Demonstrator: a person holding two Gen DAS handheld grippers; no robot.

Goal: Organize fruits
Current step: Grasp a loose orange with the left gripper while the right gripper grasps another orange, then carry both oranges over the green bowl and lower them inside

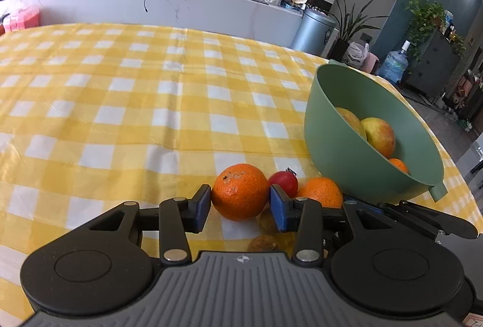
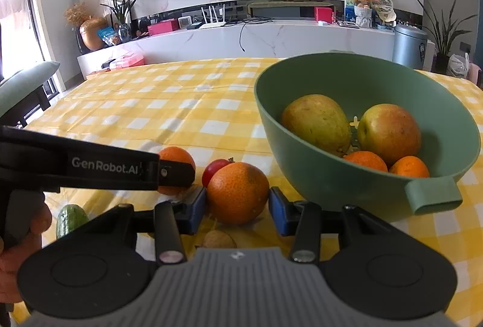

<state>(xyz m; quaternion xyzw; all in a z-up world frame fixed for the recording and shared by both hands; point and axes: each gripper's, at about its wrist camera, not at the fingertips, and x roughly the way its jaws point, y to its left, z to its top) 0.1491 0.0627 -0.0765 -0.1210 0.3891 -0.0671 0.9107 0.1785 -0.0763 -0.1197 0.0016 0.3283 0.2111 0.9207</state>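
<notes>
- Fruit count: four pieces sit in the green bowl [image 2: 366,121], namely a pear [image 2: 315,123], an apple [image 2: 389,133] and two small oranges [image 2: 365,161] [image 2: 409,167]; on the yellow checked cloth [image 2: 169,112] lie two larger oranges, one red tomato [image 2: 212,170], one green fruit [image 2: 71,219] and walnuts.
- My left gripper [image 1: 240,203] has its blue pads set wide on either side of one orange [image 1: 240,195]; whether they press it I cannot tell.
- My right gripper [image 2: 237,204] brackets the other orange [image 2: 238,192] the same way, grip uncertain.
- Obstructions: the tomato sits just behind both oranges, the bowl close on the right.
- Only my right view shows the green fruit and the bowl's full contents; the left view shows two walnuts [image 1: 267,221] [image 1: 264,243], the right one.
</notes>
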